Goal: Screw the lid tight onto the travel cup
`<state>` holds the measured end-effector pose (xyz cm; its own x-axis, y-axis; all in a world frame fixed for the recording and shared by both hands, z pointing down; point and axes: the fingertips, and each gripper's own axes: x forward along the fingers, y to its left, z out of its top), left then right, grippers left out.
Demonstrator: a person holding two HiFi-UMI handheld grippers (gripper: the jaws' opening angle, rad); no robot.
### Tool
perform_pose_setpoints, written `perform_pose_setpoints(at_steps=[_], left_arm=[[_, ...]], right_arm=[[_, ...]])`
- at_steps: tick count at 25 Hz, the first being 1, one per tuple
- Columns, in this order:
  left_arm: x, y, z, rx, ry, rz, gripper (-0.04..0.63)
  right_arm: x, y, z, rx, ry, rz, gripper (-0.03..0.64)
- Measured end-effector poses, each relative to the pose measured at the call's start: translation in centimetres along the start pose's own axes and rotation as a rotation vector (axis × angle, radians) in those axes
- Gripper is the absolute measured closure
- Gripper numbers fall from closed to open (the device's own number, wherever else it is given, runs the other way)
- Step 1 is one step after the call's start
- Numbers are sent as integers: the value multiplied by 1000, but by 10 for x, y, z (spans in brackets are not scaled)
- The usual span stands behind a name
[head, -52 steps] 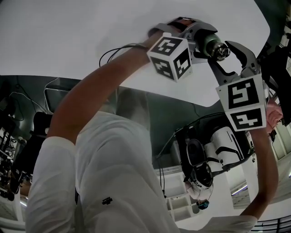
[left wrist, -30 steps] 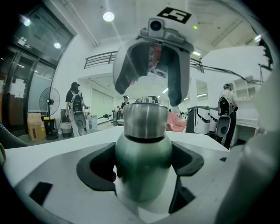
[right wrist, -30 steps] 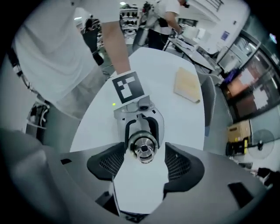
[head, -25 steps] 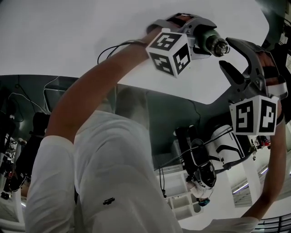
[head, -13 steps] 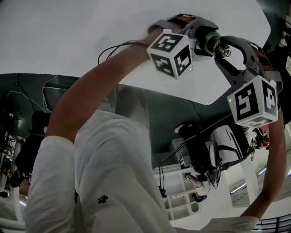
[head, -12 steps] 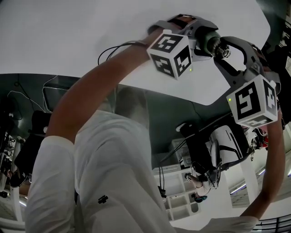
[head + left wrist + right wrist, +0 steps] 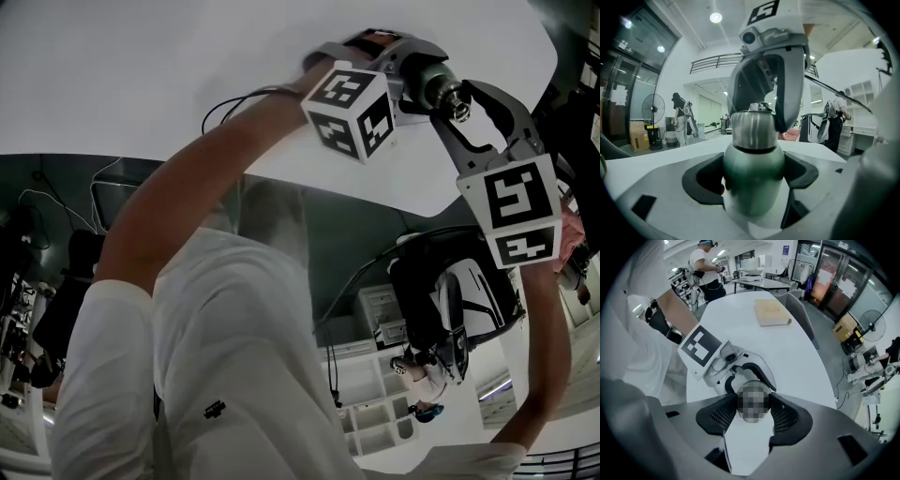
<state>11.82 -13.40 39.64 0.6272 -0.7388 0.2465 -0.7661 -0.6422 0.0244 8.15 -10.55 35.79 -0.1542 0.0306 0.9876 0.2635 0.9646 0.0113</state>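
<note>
Left hand-held gripper [image 7: 757, 168] clenched on the cup [image 7: 753, 185]; black pads pressed on both sides of the green body, just below the shoulder. Cup upright in the left gripper view; steel lid [image 7: 753, 127] on top, dark seam between lid and body; cannot tell whether the cup's base rests on the desk [image 7: 141, 75]. Right hand-held gripper [image 7: 753, 411] points down onto the lid from above; its jaws have just been closing, lid between them, ribbed pads against its two sides, so it is grasping the lid; one grey jaw covers the lid's right side in the left gripper view.

Head view: both hand-held grippers meet at top right over the white desk; left cube [image 7: 352, 108] just beside the cup; right cube [image 7: 514, 211] lower, to the right; bare forearm [image 7: 187, 206] runs from a white shirt [image 7: 234, 356] up to the left hand-held gripper.

Further out: desk has a rounded end; flat tan block [image 7: 772, 312] lies on it, well apart from the cup; grey floor [image 7: 825, 338] past the desk edge; fan [image 7: 654, 105] and cardboard box [image 7: 637, 136] at left in the left gripper view; a person [image 7: 705, 268] stands in the background, another [image 7: 679, 117] near the fan.
</note>
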Motion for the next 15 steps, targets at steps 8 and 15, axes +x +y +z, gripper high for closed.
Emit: perform_pose_setpoints(at_steps=[8, 15], left_arm=[[-1, -2, 2, 4, 10, 3, 227], [-4, 1, -1, 7, 35, 15, 227]], right_arm=[[-3, -1, -2, 178, -24, -31, 397], [-2, -1, 2, 261, -82, -66, 396]])
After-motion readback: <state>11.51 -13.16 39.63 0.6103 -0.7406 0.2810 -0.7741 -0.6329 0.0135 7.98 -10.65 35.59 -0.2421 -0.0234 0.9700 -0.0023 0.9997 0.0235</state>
